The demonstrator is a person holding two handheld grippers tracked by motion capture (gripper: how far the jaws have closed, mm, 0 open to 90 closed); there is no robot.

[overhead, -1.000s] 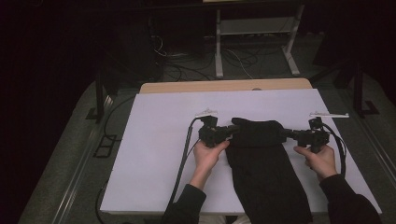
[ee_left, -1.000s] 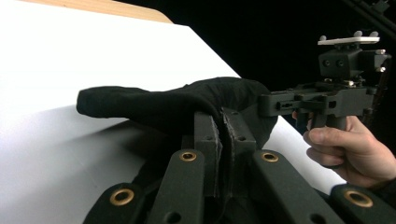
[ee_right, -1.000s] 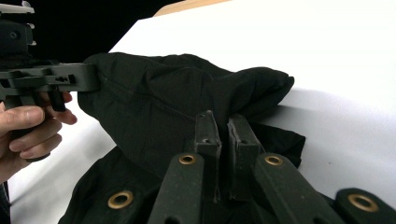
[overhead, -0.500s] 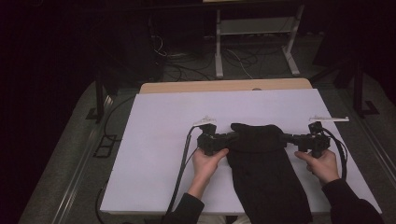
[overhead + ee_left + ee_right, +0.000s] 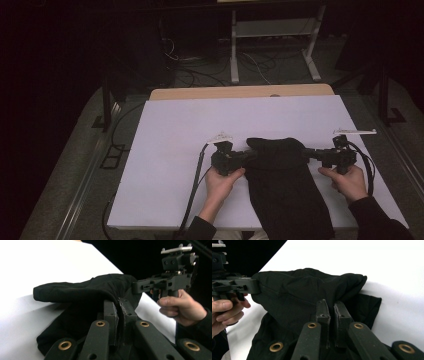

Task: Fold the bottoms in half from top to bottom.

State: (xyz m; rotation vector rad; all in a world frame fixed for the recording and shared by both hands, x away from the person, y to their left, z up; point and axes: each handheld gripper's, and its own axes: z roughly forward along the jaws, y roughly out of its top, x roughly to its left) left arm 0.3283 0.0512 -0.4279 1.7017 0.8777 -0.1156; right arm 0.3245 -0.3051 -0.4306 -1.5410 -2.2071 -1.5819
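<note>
Garment: a black, soft fabric garment point(image 5: 285, 190) lies on the white-covered desk point(image 5: 170, 150), running from about the desk's middle depth down to and over its near edge, right of centre.
Top edge of garment: bunched and lifted off the desk between your two grippers, as the left gripper view point(image 5: 82, 291) and the right gripper view point(image 5: 309, 287) both show.
Left gripper: your black two-jaw left gripper point(image 5: 248, 156) sits at the garment's left top corner; its jaws stand narrow, pinched on a fold of the black fabric, seen close in the left gripper view point(image 5: 119, 306).
Right gripper: your black two-jaw right gripper point(image 5: 306, 152) sits at the garment's right top corner, jaws narrow and clamped on the fabric, seen close in the right gripper view point(image 5: 331, 307).
Left hand: your left hand point(image 5: 221, 181) grips the tool's body, left of the garment, toward the near edge.
Right hand: your right hand point(image 5: 347, 181) holds its tool near the desk's right edge.
Cables: a black cable point(image 5: 196, 185) trails from the left gripper to the near edge.
Desk surround: a bare wooden strip point(image 5: 240, 92) shows along the far edge.
</note>
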